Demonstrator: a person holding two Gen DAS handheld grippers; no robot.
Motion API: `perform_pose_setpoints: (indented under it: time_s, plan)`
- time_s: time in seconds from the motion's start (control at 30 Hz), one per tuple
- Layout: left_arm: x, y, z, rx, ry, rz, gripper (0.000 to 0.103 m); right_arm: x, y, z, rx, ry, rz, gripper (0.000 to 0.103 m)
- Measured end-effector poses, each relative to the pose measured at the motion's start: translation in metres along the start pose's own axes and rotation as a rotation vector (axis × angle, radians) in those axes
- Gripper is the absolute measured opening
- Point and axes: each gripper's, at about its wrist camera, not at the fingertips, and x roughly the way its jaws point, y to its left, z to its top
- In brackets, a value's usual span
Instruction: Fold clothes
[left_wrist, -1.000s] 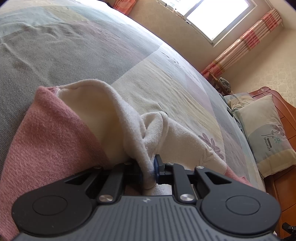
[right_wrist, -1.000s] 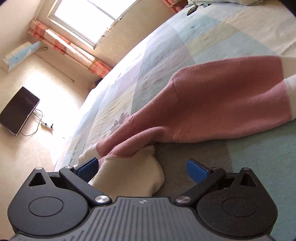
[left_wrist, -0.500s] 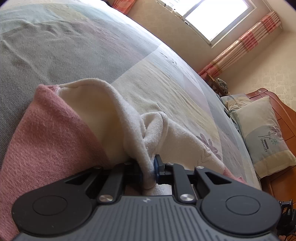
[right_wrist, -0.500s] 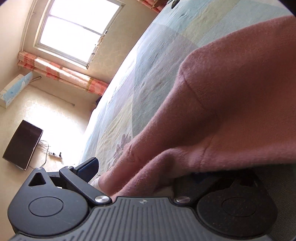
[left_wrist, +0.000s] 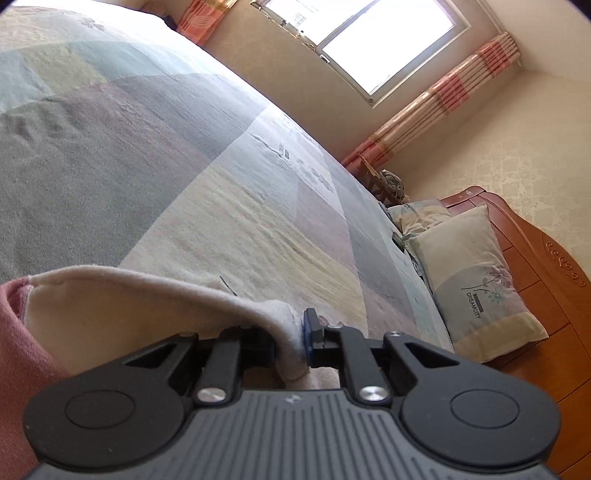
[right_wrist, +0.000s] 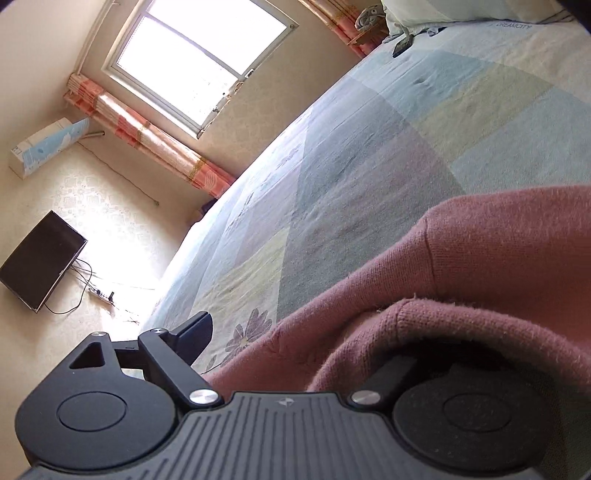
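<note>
Sweater cuff (left_wrist: 288, 332) pinched in left gripper (left_wrist: 290, 338); right gripper (right_wrist: 295, 354) closing, pink sweater (right_wrist: 480, 277) between jaws.

I see a pink sweater (right_wrist: 498, 266) with a cream cuff (left_wrist: 147, 295), a bedspread (left_wrist: 184, 166) in pastel patches with flower prints, and pink-striped curtains (left_wrist: 436, 107).
</note>
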Motion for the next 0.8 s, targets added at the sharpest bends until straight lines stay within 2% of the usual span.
perform_pose_setpoints:
  time_s: [0.23, 0.3, 0.37, 0.5, 0.63, 0.7, 0.73, 0.8]
  plan:
    - [0.028, -0.026, 0.029, 0.073, -0.044, 0.004, 0.012, -0.023, -0.001, 0.037, -0.121, -0.114, -0.08, 0.085]
    - [0.044, -0.026, 0.03, 0.06, -0.017, 0.019, 0.011, -0.021, -0.002, 0.043, -0.141, -0.111, -0.102, 0.085]
    - [0.062, -0.022, 0.021, 0.04, 0.065, 0.04, 0.012, -0.014, -0.006, 0.041, -0.157, -0.062, -0.124, 0.085]
    - [0.063, -0.016, -0.011, 0.065, 0.164, 0.068, 0.015, 0.0, -0.012, 0.021, -0.17, 0.081, -0.176, 0.087]
    - [0.03, -0.014, -0.04, 0.098, 0.23, 0.059, 0.021, -0.022, -0.013, -0.018, -0.187, 0.17, -0.213, 0.091]
    - [0.009, -0.017, -0.052, 0.114, 0.265, 0.059, 0.03, -0.044, -0.008, -0.032, -0.207, 0.17, -0.231, 0.094]
    - [-0.002, -0.019, -0.059, 0.122, 0.283, 0.059, 0.031, -0.054, -0.005, -0.039, -0.216, 0.172, -0.239, 0.1]
    - [-0.022, -0.026, -0.071, 0.154, 0.312, 0.072, 0.04, -0.075, 0.002, -0.049, -0.229, 0.182, -0.249, 0.101]
